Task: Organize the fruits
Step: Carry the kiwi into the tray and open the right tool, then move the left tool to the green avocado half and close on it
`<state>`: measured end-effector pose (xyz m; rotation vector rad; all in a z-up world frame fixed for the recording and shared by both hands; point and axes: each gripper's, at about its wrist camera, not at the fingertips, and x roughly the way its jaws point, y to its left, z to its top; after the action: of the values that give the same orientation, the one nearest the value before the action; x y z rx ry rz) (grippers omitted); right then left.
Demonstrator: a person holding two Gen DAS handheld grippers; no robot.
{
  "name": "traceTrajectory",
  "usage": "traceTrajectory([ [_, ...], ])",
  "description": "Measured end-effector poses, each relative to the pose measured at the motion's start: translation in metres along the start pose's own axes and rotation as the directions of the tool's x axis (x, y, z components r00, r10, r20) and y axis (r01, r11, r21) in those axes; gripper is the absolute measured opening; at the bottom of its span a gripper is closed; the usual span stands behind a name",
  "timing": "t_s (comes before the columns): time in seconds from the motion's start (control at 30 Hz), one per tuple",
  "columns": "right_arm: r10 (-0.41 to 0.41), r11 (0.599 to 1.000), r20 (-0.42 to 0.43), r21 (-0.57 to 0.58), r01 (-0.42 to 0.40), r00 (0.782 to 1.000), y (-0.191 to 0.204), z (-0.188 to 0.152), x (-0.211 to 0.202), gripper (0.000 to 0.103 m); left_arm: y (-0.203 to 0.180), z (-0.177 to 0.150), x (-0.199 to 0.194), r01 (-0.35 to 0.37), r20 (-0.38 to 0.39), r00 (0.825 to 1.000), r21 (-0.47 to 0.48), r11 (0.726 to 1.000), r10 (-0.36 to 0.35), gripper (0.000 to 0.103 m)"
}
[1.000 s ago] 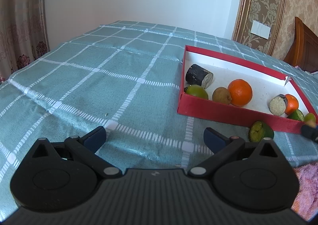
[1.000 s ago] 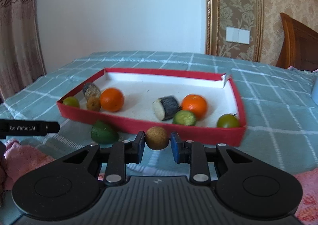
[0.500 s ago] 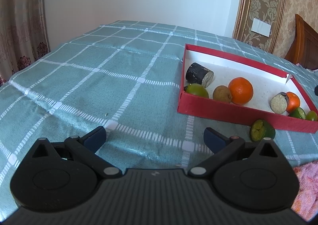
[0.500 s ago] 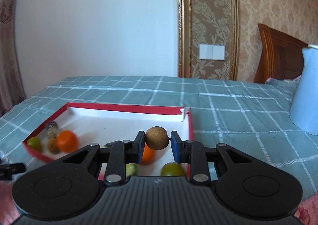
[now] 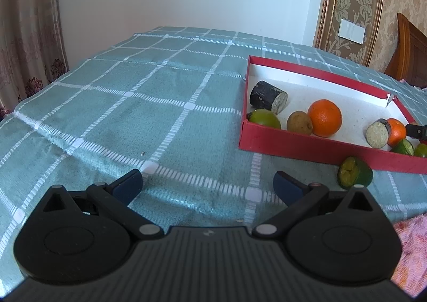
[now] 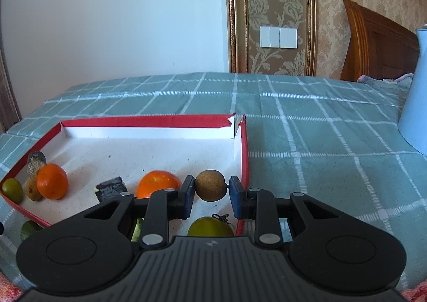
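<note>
The right gripper (image 6: 210, 192) clamps a small round, rough-skinned brown fruit (image 6: 210, 185) above the shallow red cardboard box (image 6: 244, 147), near its right wall. Next, seemingly, a gentle release among the glossy oranges. The left gripper (image 5: 208, 184) hangs open over the checked teal tablecloth (image 5: 149, 104).

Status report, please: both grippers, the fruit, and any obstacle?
Left gripper open, empty, over tablecloth. Right gripper shut on brown round fruit, above red box. Green fruit lies directly below in the box; cut green fruit outside the box.
</note>
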<state>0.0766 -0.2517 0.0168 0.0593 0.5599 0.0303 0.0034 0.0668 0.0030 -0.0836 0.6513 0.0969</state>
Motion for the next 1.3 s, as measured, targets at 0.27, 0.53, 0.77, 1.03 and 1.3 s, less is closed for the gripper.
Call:
traceTrajectory([
  [0.27, -0.011, 1.000, -0.009, 0.004, 0.011, 1.000, 0.000, 0.004, 0.008, 0.027, 0.001, 0.000, 0.000, 0.002, 0.002, 1.000, -0.004, 1.000, -0.002, 0.103],
  [0.53, -0.017, 1.000, -0.019, -0.001, 0.017, 1.000, 0.002, 0.005, 0.012, 0.027, 0.000, 0.000, 0.000, 0.001, 0.001, 1.000, -0.002, 1.000, -0.001, 0.103],
  [0.77, -0.004, 1.000, -0.005, 0.025, 0.004, 1.000, -0.001, 0.004, 0.003, 0.038, 0.001, 0.000, 0.000, -0.002, 0.000, 1.000, -0.001, 1.000, 0.002, 0.103],
  [1.03, -0.007, 1.000, 0.118, 0.020, 0.005, 0.993, -0.007, -0.027, -0.058, 0.068, 0.000, 0.000, 0.000, -0.008, 0.001, 1.000, -0.002, 1.000, 0.008, 0.103],
  [1.3, -0.004, 0.992, 0.126, 0.125, -0.012, 0.992, -0.033, -0.060, -0.092, 0.075, -0.002, -0.001, 0.000, -0.029, -0.004, 1.000, 0.006, 1.000, 0.029, 0.103],
])
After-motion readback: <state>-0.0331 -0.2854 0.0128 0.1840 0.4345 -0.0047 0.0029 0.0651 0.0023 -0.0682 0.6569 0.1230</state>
